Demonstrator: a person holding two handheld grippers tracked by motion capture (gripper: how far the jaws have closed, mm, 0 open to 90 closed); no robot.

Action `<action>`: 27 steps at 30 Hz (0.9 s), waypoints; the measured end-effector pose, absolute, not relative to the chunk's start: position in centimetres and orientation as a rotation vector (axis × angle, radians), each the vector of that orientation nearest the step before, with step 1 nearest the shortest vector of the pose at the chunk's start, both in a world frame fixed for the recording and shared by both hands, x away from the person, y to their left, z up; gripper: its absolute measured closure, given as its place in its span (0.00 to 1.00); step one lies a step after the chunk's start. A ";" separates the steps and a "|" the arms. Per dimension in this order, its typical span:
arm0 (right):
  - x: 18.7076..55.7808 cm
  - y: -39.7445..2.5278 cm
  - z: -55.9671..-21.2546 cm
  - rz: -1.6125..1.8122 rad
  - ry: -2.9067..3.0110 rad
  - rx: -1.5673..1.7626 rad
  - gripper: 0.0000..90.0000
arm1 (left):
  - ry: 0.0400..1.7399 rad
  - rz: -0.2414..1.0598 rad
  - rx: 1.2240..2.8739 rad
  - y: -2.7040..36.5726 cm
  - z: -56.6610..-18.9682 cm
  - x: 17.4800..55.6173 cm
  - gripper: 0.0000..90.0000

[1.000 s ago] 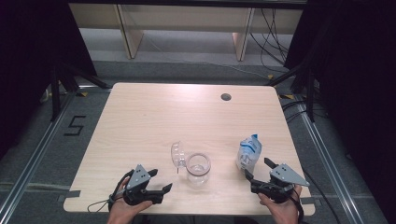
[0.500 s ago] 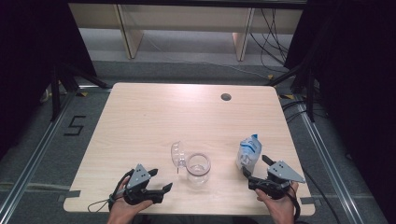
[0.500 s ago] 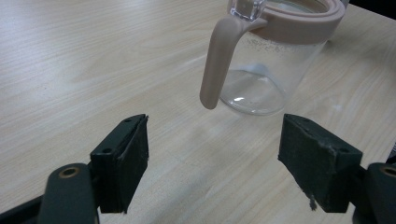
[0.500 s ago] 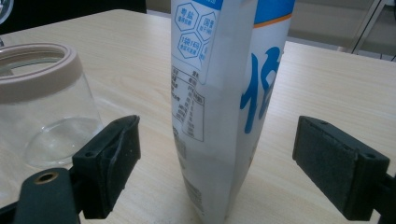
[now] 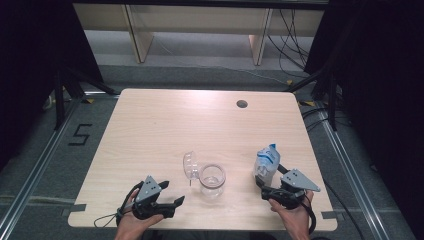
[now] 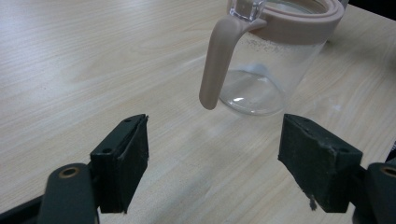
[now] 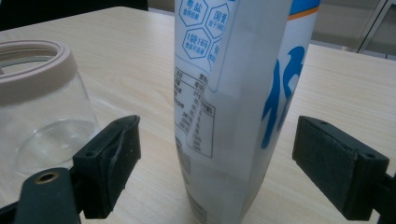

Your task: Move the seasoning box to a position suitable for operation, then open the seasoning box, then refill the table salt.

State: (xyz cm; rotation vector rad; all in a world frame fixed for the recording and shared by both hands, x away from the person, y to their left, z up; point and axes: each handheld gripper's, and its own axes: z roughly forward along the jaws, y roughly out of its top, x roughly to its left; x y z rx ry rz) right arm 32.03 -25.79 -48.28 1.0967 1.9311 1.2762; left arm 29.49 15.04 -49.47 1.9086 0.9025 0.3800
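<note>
Right gripper (image 7: 217, 154) in my hand has its jaws spread wide on either side of the salt bag (image 7: 233, 93), not touching it. That bag stands upright just right of the glass jar (image 5: 212, 180): white, with blue lettering, an orange stripe near the top and a printed table on its side. Beside the jar's left, my left gripper (image 6: 212, 154) is spread too, holding nothing. Clear, with a beige rim and a beige handle (image 6: 215, 60), the jar has its lid (image 5: 190, 165) flipped open to the left.
</note>
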 end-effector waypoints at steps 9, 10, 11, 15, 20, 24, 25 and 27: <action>32.5 -25.3 -48.6 1.298 1.914 1.105 0.18 | 0.926 0.373 1.901 15.0 -49.5 29.4 0.27; 32.5 -25.3 -48.6 1.297 1.918 1.115 0.18 | 0.916 0.378 1.902 15.0 -49.5 29.4 0.27; 32.6 -25.3 -48.6 1.294 1.923 1.096 0.18 | 0.910 0.380 1.905 15.0 -49.5 29.4 0.27; 32.8 -25.3 -48.7 1.307 1.913 1.109 0.18 | 0.925 0.368 1.892 15.0 -49.6 29.5 0.26; 33.1 -25.4 -48.9 1.330 1.893 1.093 0.18 | 0.920 0.366 1.895 15.0 -49.6 29.5 0.26; 32.9 -25.2 -48.8 1.334 1.888 1.107 0.17 | 0.910 0.372 1.900 15.0 -49.6 29.5 0.26; 33.0 -25.1 -48.8 1.337 1.888 1.098 0.17 | 0.908 0.371 1.898 15.0 -49.6 29.5 0.26; 33.1 -25.1 -48.9 1.345 1.889 1.093 0.17 | 0.926 0.370 1.894 15.0 -49.5 29.4 0.26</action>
